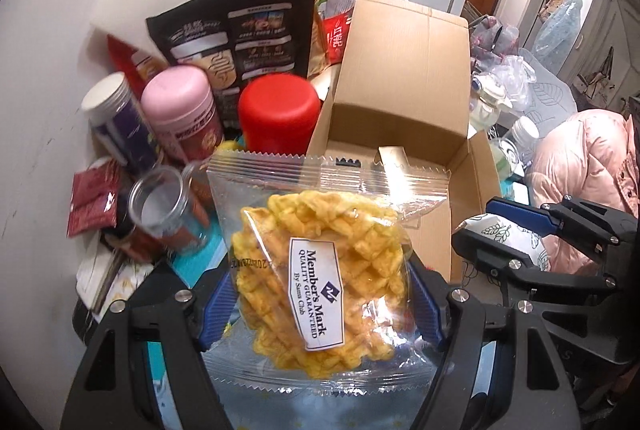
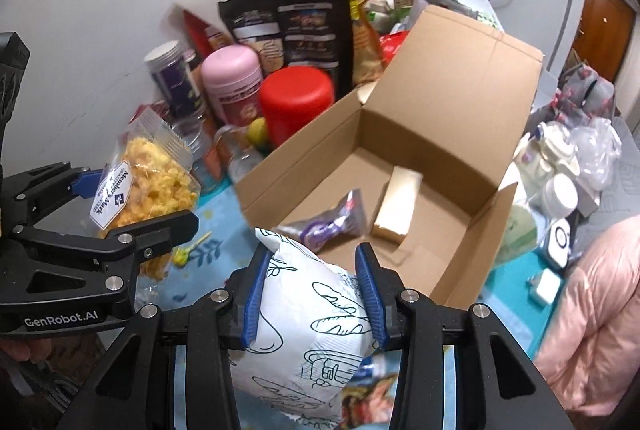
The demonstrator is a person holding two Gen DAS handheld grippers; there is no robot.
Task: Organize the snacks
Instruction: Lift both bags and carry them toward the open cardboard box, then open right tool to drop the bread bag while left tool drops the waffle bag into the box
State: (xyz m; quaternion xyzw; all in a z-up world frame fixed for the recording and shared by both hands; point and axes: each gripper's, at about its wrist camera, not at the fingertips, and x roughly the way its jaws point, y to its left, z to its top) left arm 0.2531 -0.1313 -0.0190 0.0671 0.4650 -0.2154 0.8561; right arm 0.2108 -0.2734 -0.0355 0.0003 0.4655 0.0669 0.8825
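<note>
Low in the centre of the left wrist view, the left gripper (image 1: pixel 320 306) is closed on a clear plastic packet of yellow lattice-shaped crisps (image 1: pixel 320 290), its blue pads pressing the packet's two sides so the white label faces the camera and the crimped top edge stands upward. Just behind that edge is the open brown cardboard box (image 1: pixel 400 101), its lid flap raised toward the upper middle of the frame; holding the packet upright and close to the box front looks like preparation for lowering it in.

At the bottom centre of the right wrist view, the right gripper (image 2: pixel 312 294) clamps a puffy white bag printed with bread line drawings (image 2: pixel 308 310), squeezed at its middle between the blue pads (image 2: pixel 370 290). It hangs before the near wall of the box, whose floor in the middle of that frame already holds a small purple-and-silver wrapper (image 2: pixel 332 222) and a pale tan rectangular block (image 2: pixel 396 205), lying close together. Plenty of bare floor remains to their right, so both held snacks should fit.

Toward the upper left of both frames, left of the box, stand a red-lidded jar (image 1: pixel 278 109), a pink-lidded jar (image 1: pixel 182 105) and a tall black printed pouch (image 1: pixel 240 41), apparently unsorted items.
</note>
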